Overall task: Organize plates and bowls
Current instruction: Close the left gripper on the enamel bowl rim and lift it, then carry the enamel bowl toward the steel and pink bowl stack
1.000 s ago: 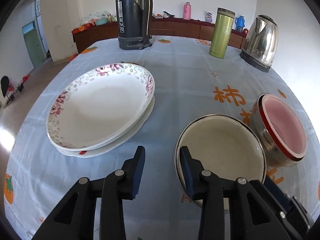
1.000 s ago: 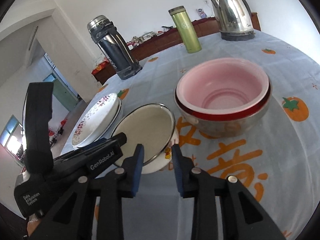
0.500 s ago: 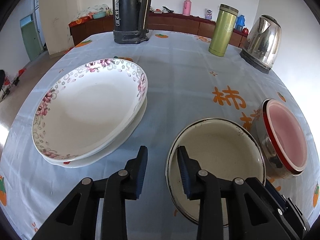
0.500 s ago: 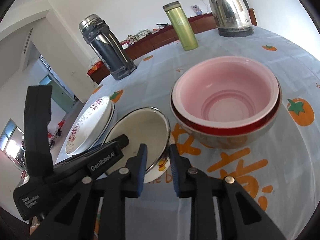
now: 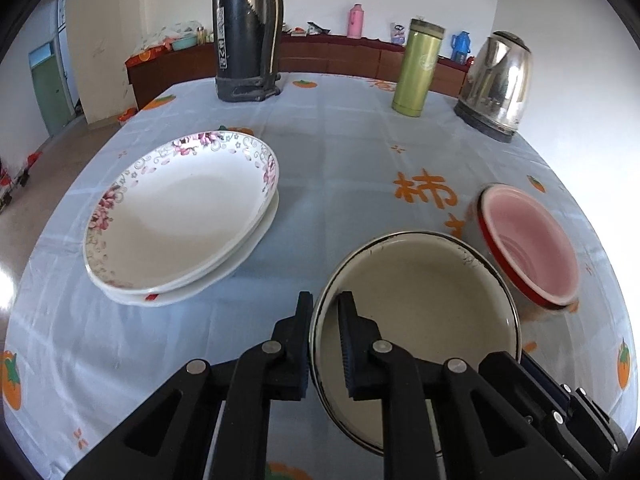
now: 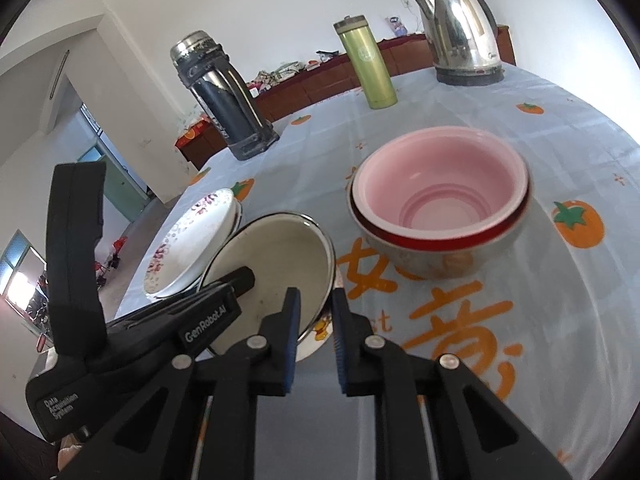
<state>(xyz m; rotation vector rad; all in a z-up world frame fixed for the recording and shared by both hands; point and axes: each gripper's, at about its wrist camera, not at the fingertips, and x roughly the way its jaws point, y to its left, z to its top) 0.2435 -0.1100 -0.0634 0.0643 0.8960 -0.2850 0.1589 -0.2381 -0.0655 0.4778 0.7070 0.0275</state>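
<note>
**Both grippers clamped on the enamel bowl rim**

Your left gripper [image 5: 324,308] has just closed its jaws on the near-left rim of the enamel bowl [image 5: 420,308], one finger inside and one outside. Your right gripper [image 6: 314,304] has likewise just closed on the opposite rim. The bowl sits tilted above the tablecloth [image 5: 340,152], between the stacked floral plates [image 5: 180,216] and the pink bowl [image 6: 440,196], which is nested in a steel bowl [image 6: 440,260].

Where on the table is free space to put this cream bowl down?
Free cloth lies between the plates and the pink bowl, back to the flask, green cup and kettle. Near the cream bowl, held by both grippers, it is crowded.
</note>
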